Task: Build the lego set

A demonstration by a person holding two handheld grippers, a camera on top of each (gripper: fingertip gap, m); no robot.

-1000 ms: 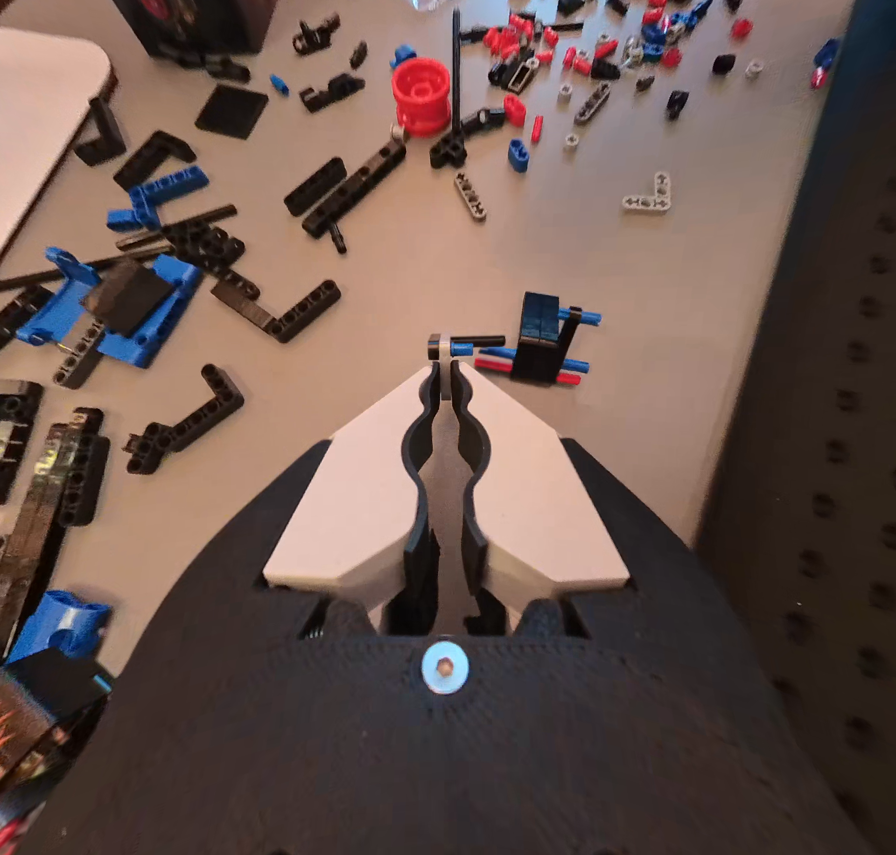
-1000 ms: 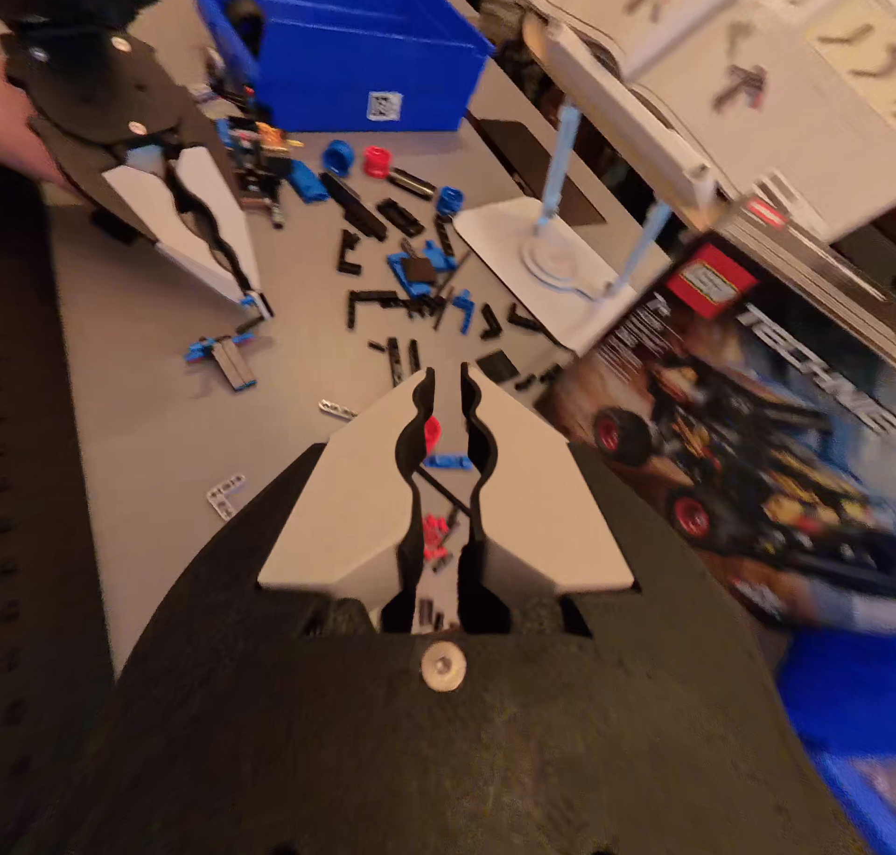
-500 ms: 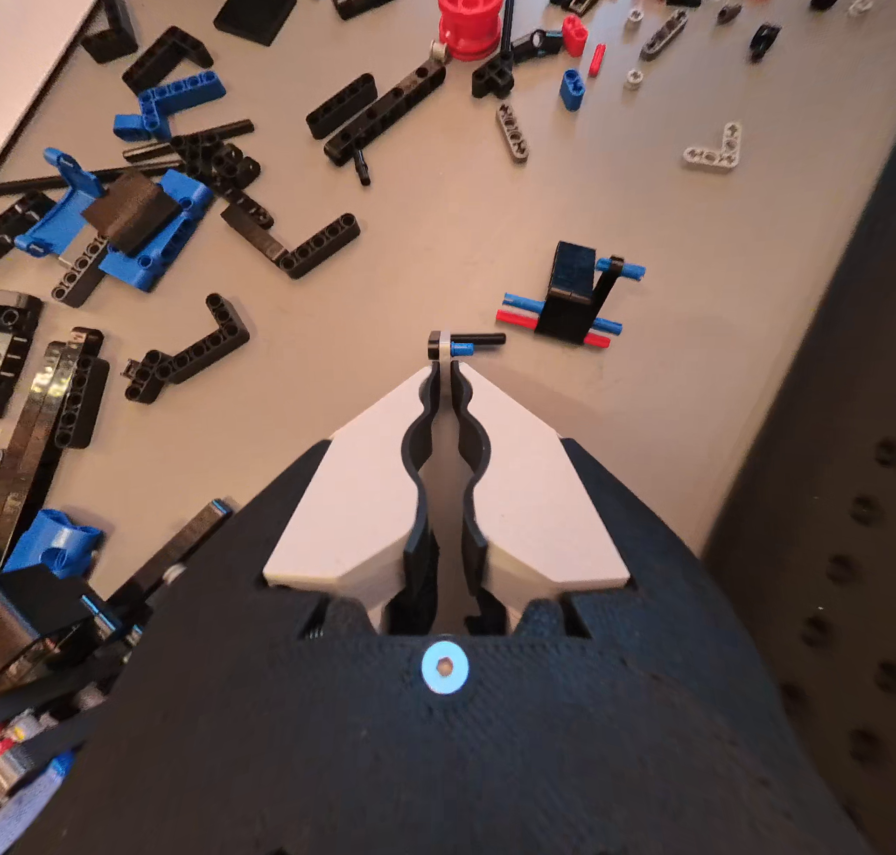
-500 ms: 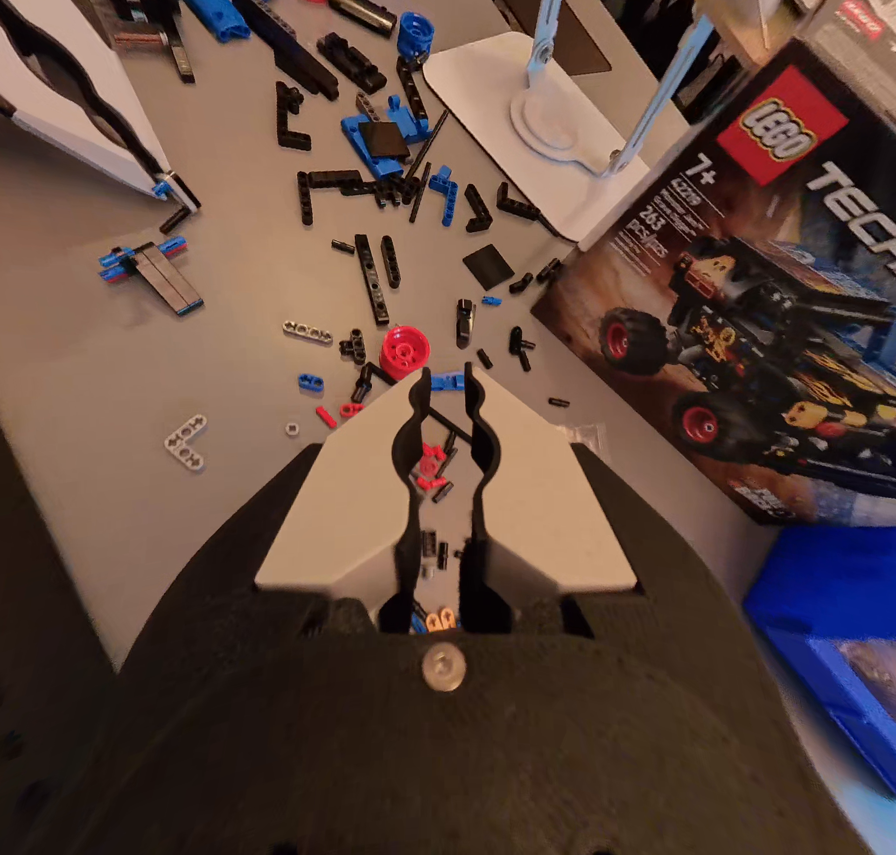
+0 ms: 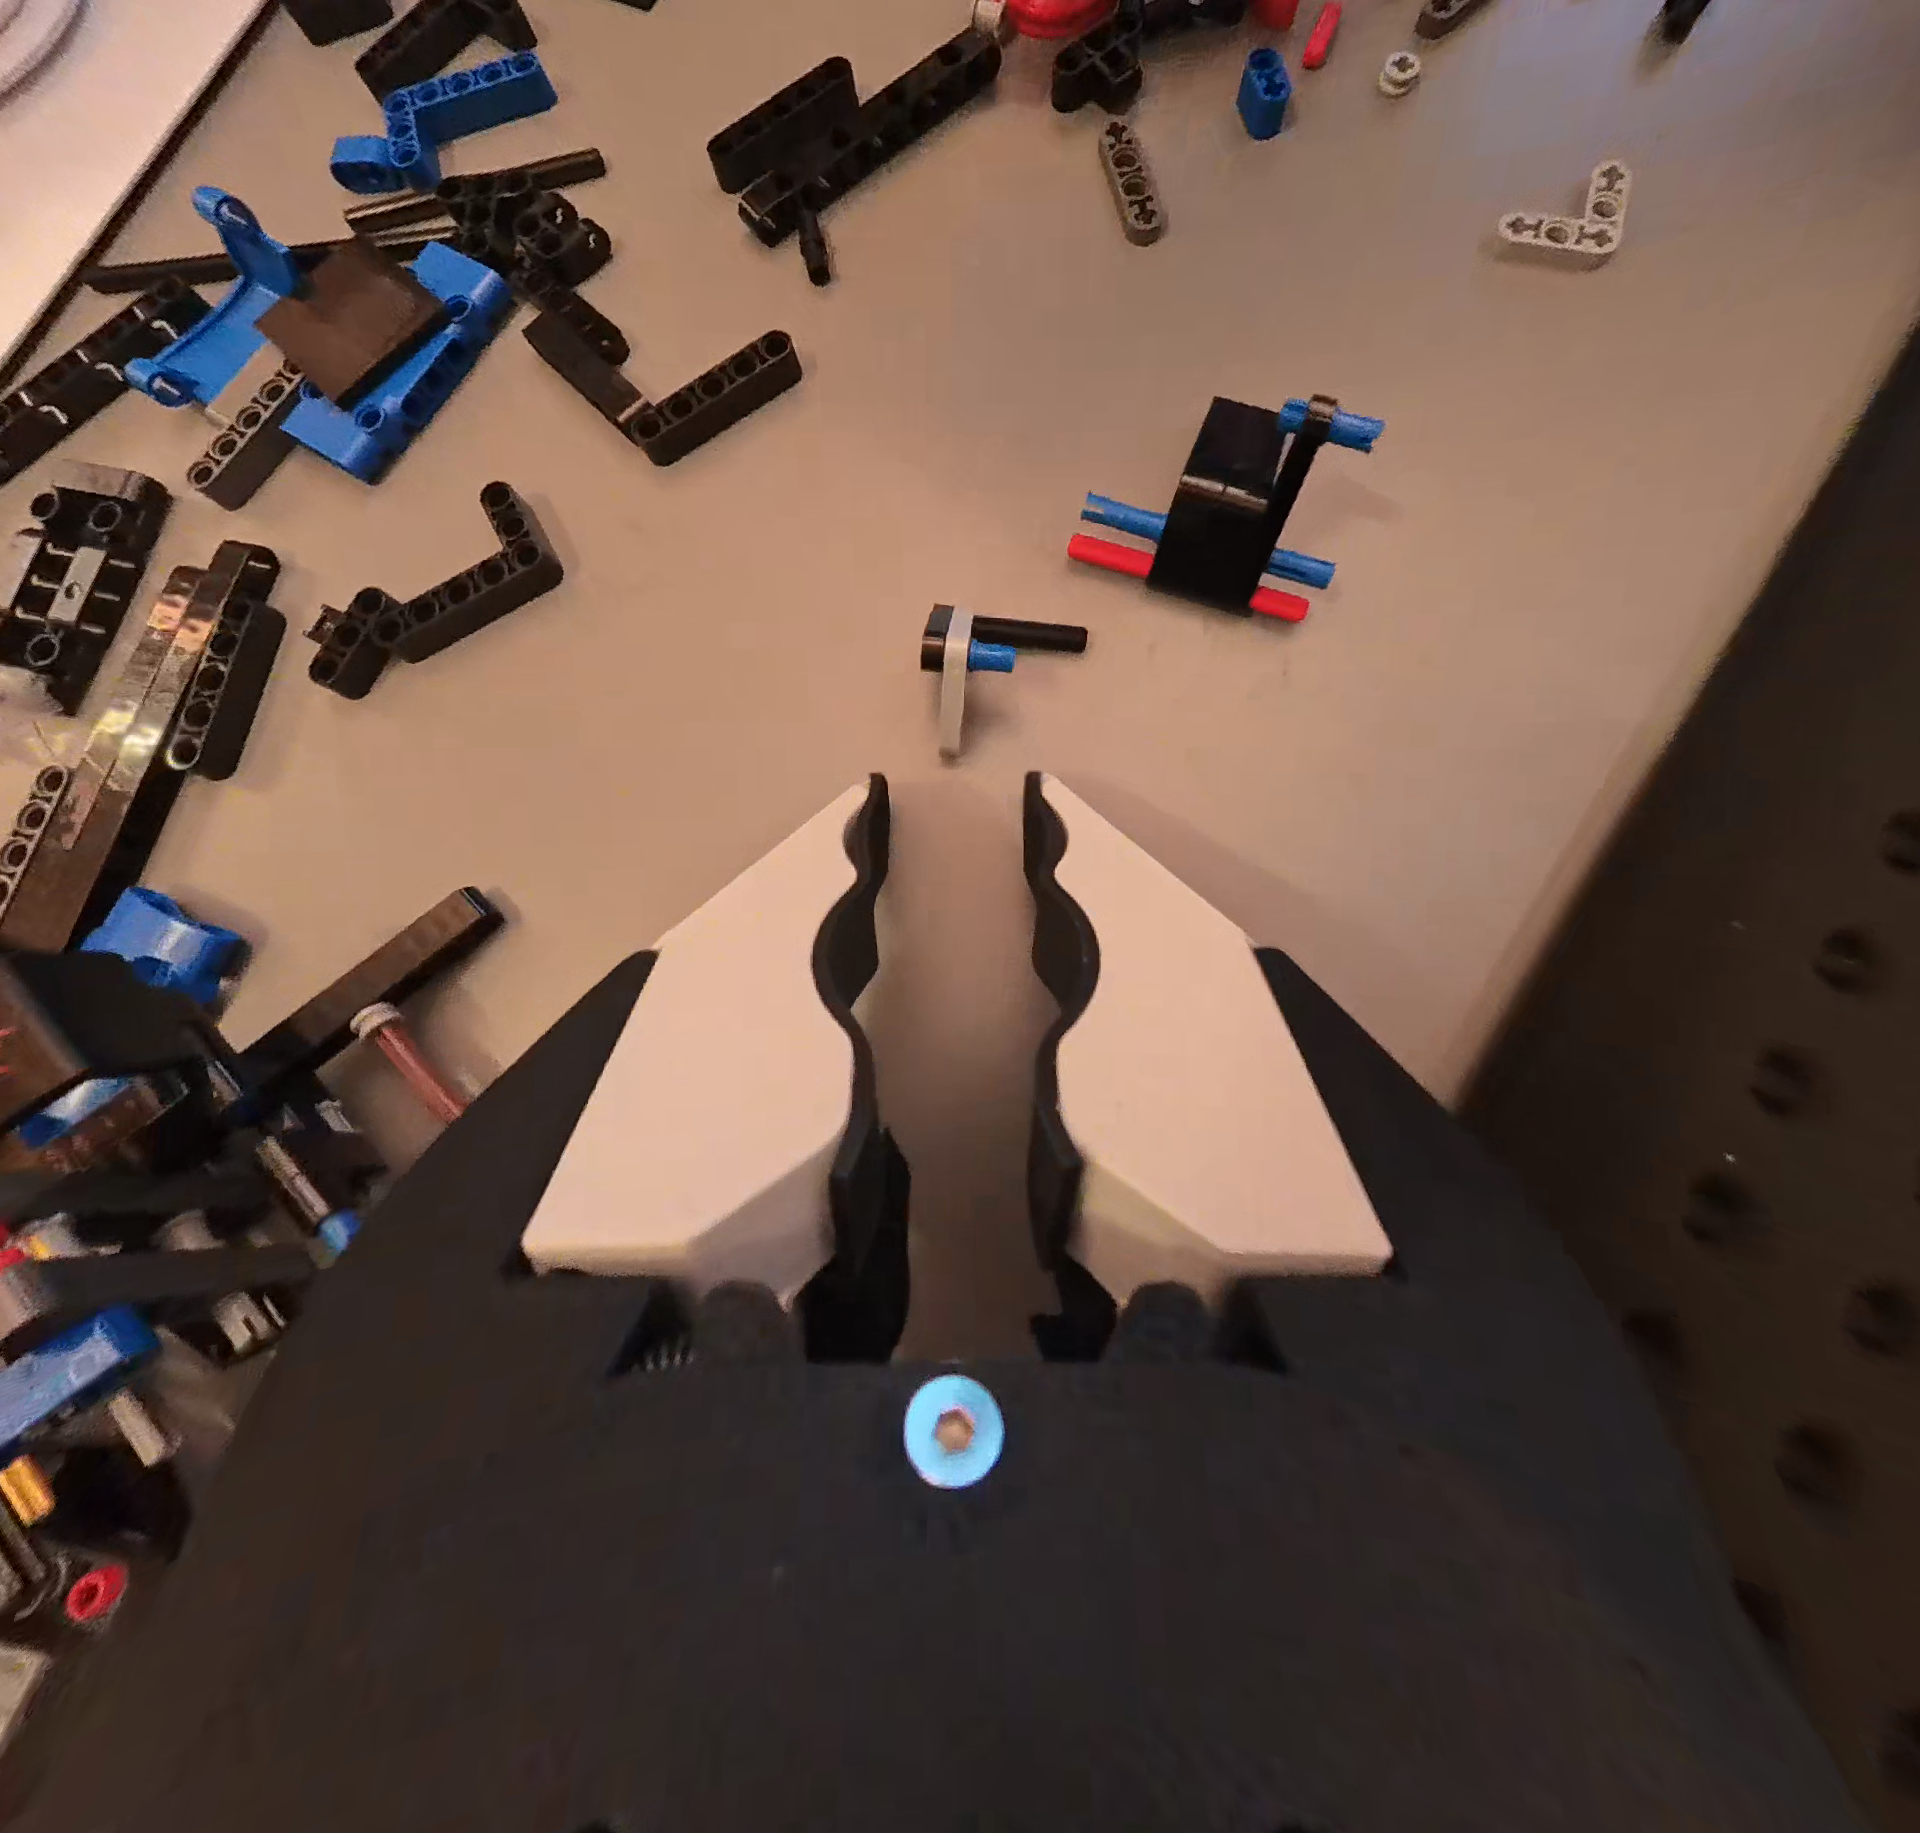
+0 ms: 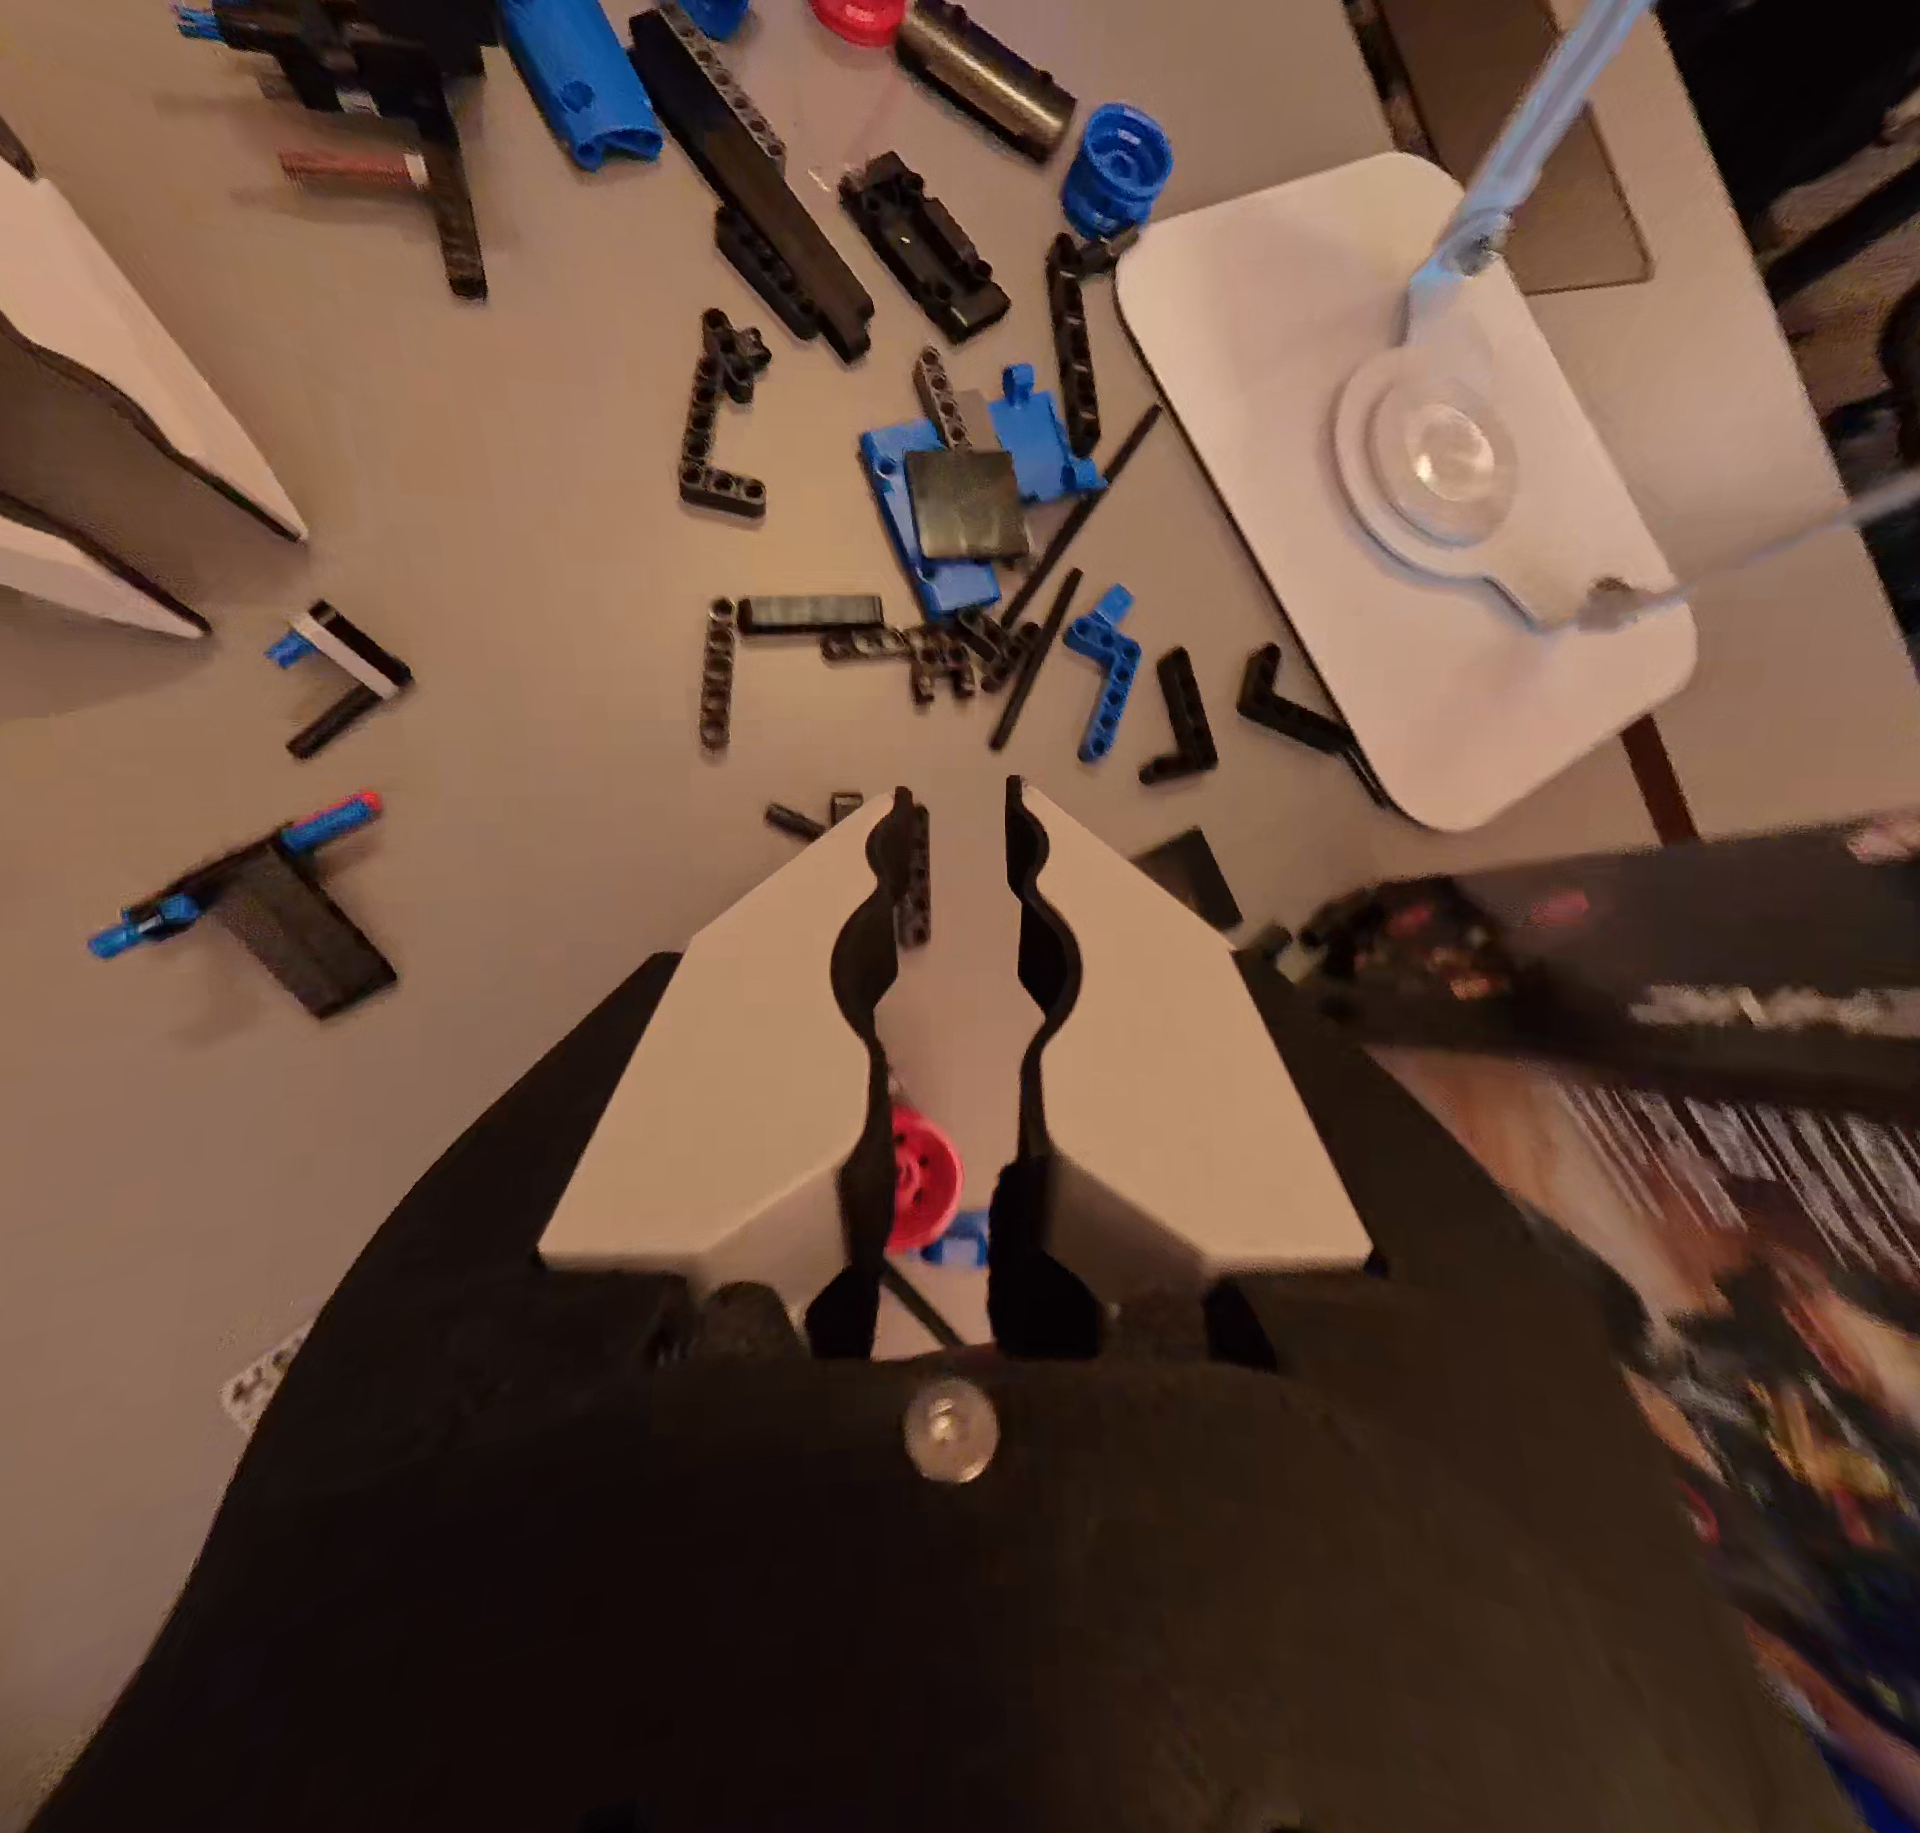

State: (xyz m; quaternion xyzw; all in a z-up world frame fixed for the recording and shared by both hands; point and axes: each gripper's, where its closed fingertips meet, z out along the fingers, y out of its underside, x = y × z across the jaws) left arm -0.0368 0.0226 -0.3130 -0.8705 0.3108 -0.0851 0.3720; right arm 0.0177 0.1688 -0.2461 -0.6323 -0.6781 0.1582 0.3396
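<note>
My left gripper (image 5: pixel 954 791) is open and empty. Just ahead of its fingertips a small assembly (image 5: pixel 961 656) lies on the table: a white beam with a black axle and a blue pin. It also shows in the right wrist view (image 6: pixel 343 656), beside the left gripper (image 6: pixel 249 583). A black block with blue and red pins (image 5: pixel 1221 505) lies to the right of it, also seen in the right wrist view (image 6: pixel 281 926). My right gripper (image 6: pixel 956 796) is open above the table. A black beam (image 6: pixel 914 879) lies on the table under its gap, not gripped.
Loose black and blue beams (image 6: pixel 935 495) are scattered over the table. A white lamp base (image 6: pixel 1403 495) stands at right, with the set's box (image 6: pixel 1662 952) below it. A partly built model (image 5: pixel 104 1108) sits at left. A dark perforated mat (image 5: pixel 1766 952) borders the table. My hands' fingertips stand some 15 cm from each other.
My left gripper opened and let go of the small white-beam assembly, which now lies on the table. My right gripper swept over the loose parts and its jaws widened.
</note>
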